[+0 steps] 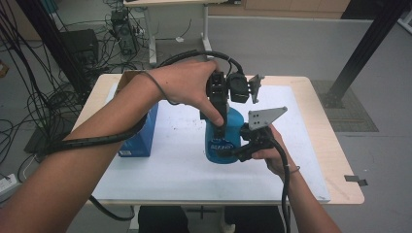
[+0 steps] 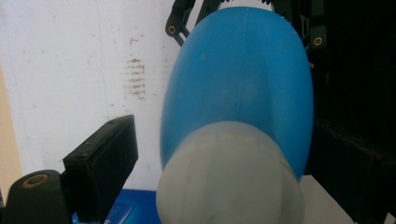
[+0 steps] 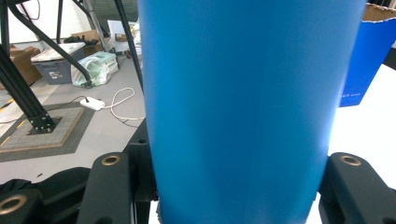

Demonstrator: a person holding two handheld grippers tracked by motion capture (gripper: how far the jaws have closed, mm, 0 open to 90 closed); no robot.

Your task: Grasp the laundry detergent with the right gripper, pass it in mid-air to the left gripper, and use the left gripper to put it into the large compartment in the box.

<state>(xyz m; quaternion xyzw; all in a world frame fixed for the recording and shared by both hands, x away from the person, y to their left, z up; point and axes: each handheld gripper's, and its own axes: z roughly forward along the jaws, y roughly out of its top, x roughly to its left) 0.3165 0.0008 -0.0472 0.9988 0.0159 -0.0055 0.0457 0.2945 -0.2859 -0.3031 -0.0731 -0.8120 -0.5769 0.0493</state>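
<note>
A blue bottle [image 1: 224, 141] stands upright on the white mat [image 1: 170, 165] in the middle of the table. My right gripper [image 1: 241, 148] comes in from the right at the bottle's lower body and is shut on it; in the right gripper view the blue wall [image 3: 238, 107] sits between both black jaws. My left gripper [image 1: 219, 124] points down over the bottle's top. In the left gripper view the pale grey cap [image 2: 229, 182] lies between its jaws, and the left finger [image 2: 100, 161] stands a clear gap away from the cap.
A blue carton [image 1: 142, 132] stands on the mat just left of the bottle, under my left forearm. The wooden table edge [image 1: 340, 155] runs along the right. Cables and equipment [image 1: 121, 34] lie on the floor beyond the table's far left.
</note>
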